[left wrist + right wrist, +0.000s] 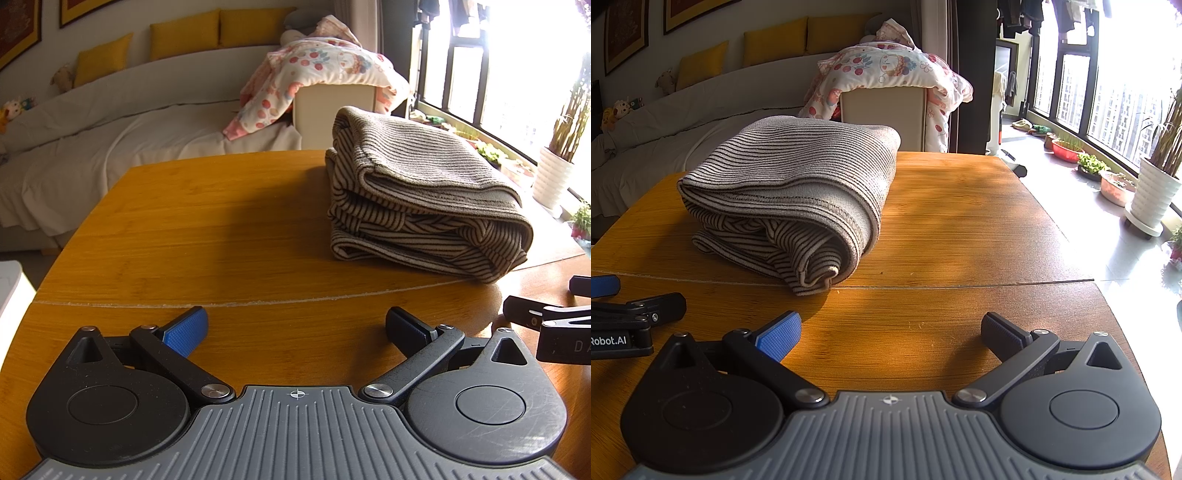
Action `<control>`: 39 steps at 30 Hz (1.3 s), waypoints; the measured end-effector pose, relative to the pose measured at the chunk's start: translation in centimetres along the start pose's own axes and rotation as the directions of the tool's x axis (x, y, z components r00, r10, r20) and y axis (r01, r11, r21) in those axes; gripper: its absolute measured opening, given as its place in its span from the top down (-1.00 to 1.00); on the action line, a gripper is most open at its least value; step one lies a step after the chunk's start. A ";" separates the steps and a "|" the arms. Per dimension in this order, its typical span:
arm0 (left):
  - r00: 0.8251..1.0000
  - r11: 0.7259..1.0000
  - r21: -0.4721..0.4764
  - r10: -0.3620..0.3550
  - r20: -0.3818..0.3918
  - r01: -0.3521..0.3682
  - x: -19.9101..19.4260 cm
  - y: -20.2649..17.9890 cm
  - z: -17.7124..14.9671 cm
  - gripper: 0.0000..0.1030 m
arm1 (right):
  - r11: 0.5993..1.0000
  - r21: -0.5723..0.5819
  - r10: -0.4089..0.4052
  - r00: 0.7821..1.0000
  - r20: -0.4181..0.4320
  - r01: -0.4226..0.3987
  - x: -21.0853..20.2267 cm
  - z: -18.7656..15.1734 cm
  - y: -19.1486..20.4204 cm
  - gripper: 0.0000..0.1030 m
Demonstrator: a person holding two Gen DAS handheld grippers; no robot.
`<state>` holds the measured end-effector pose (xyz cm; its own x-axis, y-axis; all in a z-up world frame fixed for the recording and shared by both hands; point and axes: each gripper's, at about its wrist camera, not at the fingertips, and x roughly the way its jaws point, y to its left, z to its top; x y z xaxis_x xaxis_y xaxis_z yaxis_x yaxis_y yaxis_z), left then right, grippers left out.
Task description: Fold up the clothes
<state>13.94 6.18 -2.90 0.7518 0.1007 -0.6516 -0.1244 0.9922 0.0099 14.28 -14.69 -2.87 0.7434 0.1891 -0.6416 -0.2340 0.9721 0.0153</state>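
Resting on the wooden desk (960, 206), the folded striped garment (790, 192) hides its inner layers within the folds. Left tongs (295, 328) and right tongs (890, 332) both gape wide near it, gripping nothing, touching no cloth.

A: Light source?

B: Daylight enters through the window (517, 62) on the right. In the left wrist view it is blown out to white glare.

A: Shadows?

B: The folded striped garment (790, 199) casts a soft shadow on the wooden table (960, 221); sunlit patches lie nearer the camera.

A: Image quality?

B: Sharp at centre. Fisheye distortion bends the table edges and window frames.
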 end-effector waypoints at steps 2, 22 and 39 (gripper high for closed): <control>1.000 1.000 -0.007 0.003 -0.020 -0.003 0.0 0.0 0.2 -1.00 | 1.000 0.000 0.000 1.000 0.000 0.000 0.0 0.0 0.0 -1.00; 1.000 1.000 -0.013 0.015 -0.022 -0.016 -0.2 -0.1 0.0 -1.00 | 1.000 0.000 0.000 1.000 0.000 0.000 0.0 0.0 0.0 -1.00; 1.000 1.000 -0.015 0.017 -0.026 -0.018 -0.5 -0.3 -0.1 -1.00 | 1.000 -0.001 0.002 1.000 0.001 -0.002 0.3 0.2 0.2 -1.00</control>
<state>13.55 5.87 -2.65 0.7327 0.1159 -0.6706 -0.1475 0.9890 0.0098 14.61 -14.41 -2.93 0.7436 0.1908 -0.6408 -0.2358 0.9717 0.0157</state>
